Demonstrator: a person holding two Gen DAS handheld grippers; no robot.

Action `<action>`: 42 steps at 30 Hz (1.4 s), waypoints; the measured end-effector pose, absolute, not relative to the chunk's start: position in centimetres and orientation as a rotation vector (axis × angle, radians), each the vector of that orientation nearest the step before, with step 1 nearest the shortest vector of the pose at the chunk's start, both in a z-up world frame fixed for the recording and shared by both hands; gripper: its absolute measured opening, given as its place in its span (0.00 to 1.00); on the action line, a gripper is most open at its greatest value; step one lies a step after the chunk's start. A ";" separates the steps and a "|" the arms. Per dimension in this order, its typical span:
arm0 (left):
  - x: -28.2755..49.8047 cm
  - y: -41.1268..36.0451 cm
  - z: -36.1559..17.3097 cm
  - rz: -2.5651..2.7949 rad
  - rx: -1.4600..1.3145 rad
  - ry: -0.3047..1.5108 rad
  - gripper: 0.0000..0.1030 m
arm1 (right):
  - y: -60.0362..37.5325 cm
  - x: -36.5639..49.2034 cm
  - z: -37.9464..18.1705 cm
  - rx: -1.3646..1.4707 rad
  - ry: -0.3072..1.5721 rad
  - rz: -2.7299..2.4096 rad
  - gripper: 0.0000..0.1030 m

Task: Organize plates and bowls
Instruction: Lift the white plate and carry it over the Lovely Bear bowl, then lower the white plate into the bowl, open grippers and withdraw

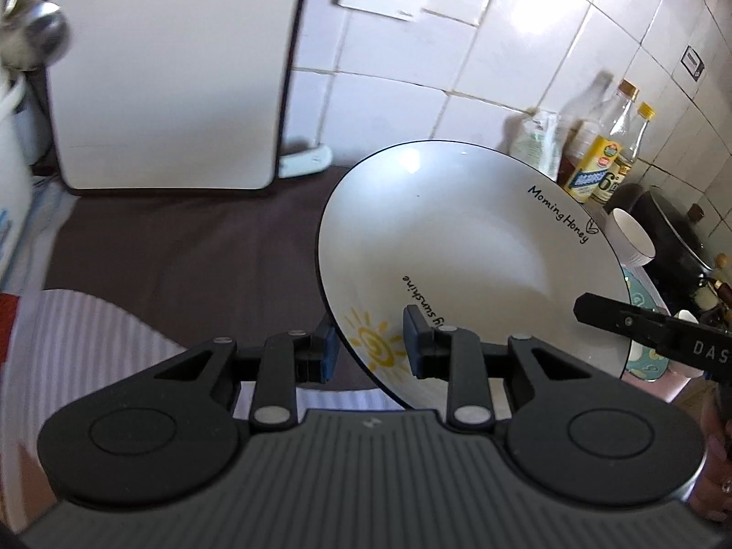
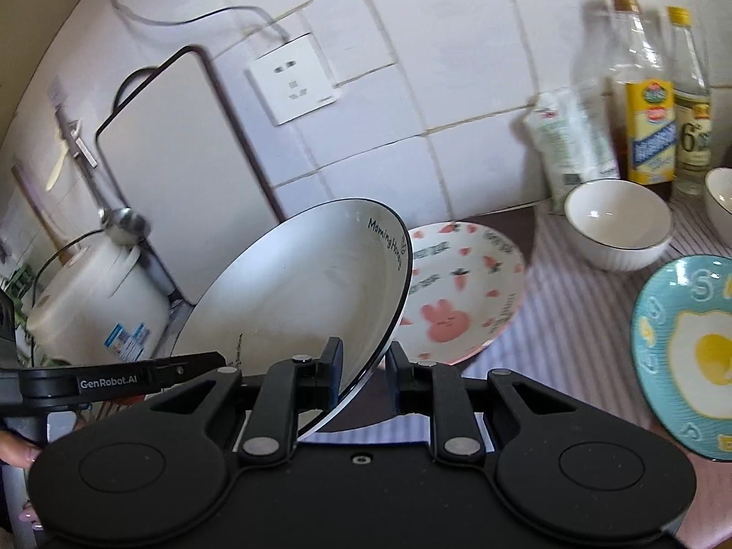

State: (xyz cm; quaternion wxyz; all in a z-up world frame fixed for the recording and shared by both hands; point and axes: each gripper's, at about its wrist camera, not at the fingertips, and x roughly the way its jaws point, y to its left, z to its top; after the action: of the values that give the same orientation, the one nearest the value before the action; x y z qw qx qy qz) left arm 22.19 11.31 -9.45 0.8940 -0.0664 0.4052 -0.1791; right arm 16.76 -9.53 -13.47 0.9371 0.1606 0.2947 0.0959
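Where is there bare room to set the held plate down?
Free: the dark cloth between the cutting board and the held plate. Crowded: the striped mat on the right, with pink plate, bowl, blue plate and bottles.

The white plate (image 1: 471, 265) between the gripper's fingers has a black rim, a yellow sun and black lettering. Just beyond the fingertips lies a white plate with pink rabbits (image 2: 462, 293); right of them, a turquoise fried-egg plate (image 2: 686, 347).

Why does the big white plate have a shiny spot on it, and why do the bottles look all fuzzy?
Left wrist view: light bounces off the glossy white plate, making the bright patch near its far rim; the bottles are smeared, probably by camera movement. Right wrist view: the bottles are blurry again, and the fisheye lens bends the wall tiles into curves.
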 end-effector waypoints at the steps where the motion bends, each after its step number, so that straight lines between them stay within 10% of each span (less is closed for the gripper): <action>1: 22.6 10.9 -9.8 -0.378 -0.137 0.847 0.26 | -10.0 16.9 -13.6 0.332 0.604 0.184 0.24; 42: 33.6 5.0 -16.3 -0.344 -0.050 1.041 0.26 | -12.9 27.3 -18.9 0.324 0.788 -0.044 0.25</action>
State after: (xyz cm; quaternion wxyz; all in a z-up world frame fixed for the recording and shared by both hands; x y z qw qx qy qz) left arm 33.63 5.03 -16.26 0.8532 -0.0237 0.4947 -0.1634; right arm 27.26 -12.86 -18.86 0.9103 0.1573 0.3823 -0.0215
